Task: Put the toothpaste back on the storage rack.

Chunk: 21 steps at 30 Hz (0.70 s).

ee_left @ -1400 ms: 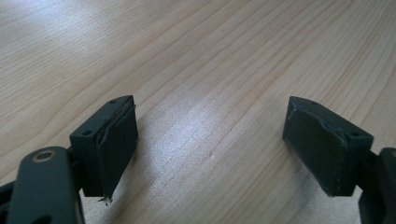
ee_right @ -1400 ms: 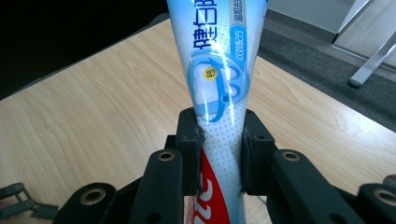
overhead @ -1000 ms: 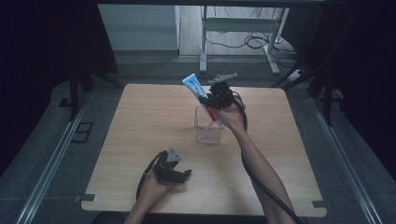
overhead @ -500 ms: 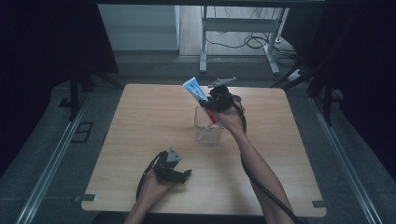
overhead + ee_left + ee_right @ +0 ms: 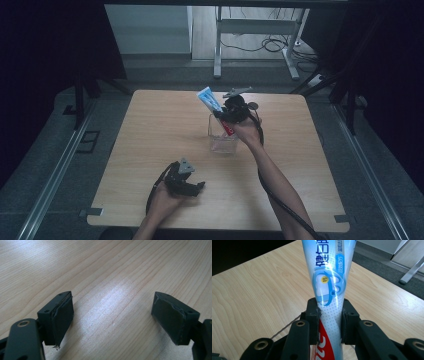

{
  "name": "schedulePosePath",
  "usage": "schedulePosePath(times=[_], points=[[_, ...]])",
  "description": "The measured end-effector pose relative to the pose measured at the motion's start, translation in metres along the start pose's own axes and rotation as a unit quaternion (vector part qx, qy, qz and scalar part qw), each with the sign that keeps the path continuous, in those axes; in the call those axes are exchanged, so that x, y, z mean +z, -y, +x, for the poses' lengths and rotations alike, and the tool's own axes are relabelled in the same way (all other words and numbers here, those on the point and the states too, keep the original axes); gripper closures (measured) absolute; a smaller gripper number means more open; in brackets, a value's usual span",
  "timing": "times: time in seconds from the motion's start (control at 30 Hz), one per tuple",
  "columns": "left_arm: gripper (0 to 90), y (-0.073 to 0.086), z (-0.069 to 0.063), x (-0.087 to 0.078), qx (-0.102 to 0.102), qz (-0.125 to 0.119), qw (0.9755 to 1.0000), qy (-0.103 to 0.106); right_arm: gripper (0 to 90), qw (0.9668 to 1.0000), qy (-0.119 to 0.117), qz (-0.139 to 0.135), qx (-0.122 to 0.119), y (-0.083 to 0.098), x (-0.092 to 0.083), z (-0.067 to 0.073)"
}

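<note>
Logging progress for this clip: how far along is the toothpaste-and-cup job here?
Done: the right gripper is shut on the toothpaste tube, lifted over the clear cup. In hand: the tube's lower end sits at the cup's mouth, tilted. Left: whether it goes in or comes out, the release remains. The left gripper rests open on the table.

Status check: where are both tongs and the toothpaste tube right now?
Right tongs shut on toothpaste tube, above clear cup. Left tongs open, low over table. Nothing in the way.

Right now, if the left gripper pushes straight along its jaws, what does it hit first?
Most likely the bare wooden table: the left gripper has open jaws angled down at it with nothing between. Depth is hard to judge.
</note>
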<state>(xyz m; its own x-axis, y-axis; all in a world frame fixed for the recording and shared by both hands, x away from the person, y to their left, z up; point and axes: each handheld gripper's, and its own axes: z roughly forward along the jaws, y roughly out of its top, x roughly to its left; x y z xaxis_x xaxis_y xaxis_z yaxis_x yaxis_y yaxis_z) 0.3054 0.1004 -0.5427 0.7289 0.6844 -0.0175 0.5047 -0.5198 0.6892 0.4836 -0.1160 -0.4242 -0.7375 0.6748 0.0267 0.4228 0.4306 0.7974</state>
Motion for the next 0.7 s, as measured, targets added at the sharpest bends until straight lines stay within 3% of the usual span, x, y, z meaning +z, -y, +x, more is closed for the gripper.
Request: schedulePosePath(times=[0.7], points=[[18.0,0.0,0.0,0.0,0.0,0.0,1.0,0.0,71.7,0.9999,-0.007,0.012,-0.006,0.0106,0.0036,0.0039]])
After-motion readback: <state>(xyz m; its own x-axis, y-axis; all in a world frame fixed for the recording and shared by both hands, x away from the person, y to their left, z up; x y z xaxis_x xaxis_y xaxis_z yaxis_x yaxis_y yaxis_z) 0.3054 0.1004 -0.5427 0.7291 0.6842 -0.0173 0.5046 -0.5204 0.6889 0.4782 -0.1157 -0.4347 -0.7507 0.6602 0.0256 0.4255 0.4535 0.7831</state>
